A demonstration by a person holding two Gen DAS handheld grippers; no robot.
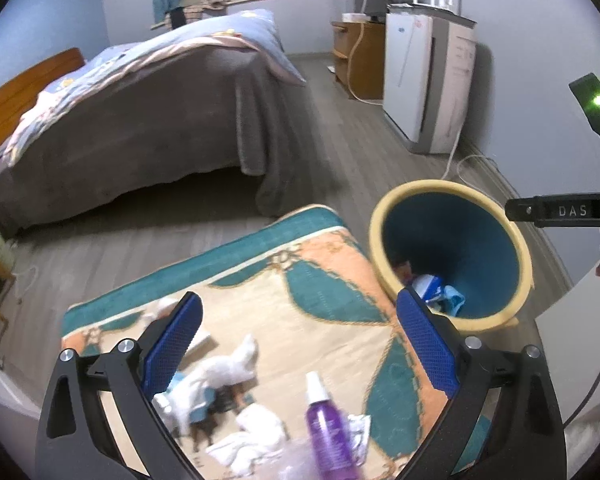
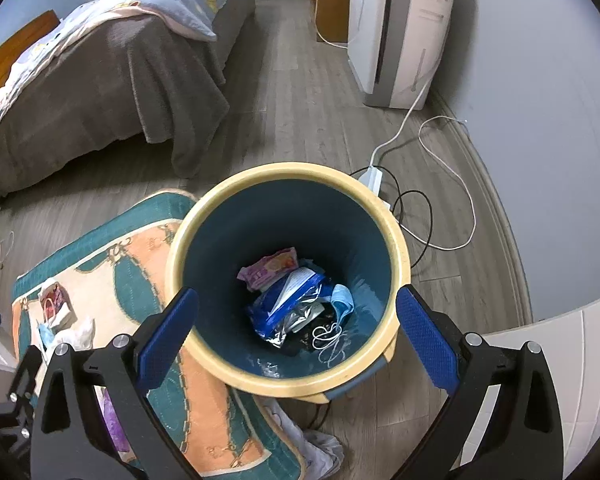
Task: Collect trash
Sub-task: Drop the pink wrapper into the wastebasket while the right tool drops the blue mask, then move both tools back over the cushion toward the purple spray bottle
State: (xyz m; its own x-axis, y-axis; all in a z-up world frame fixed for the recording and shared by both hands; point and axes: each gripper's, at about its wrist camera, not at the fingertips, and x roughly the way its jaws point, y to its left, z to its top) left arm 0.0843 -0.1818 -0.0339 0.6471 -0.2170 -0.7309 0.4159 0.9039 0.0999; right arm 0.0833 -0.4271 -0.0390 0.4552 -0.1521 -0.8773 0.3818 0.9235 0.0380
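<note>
Left gripper (image 1: 299, 344): jaws spread, empty, hovering over the rug (image 1: 324, 280). Trash still there: white tissues (image 1: 236, 364), crumpled wrappers, a purple spray bottle (image 1: 328, 432) in the middle of it. Bin (image 2: 288, 280) sits just beside the rug's edge, wrappers and a mask already inside. Right gripper (image 2: 296, 340): jaws spread, empty, over the bin mouth. Risks: tissues are soft, so a shallow pinch slips; the bottle may be grabbed by mistake; cables (image 2: 440, 208) near the bin could snag.
</note>
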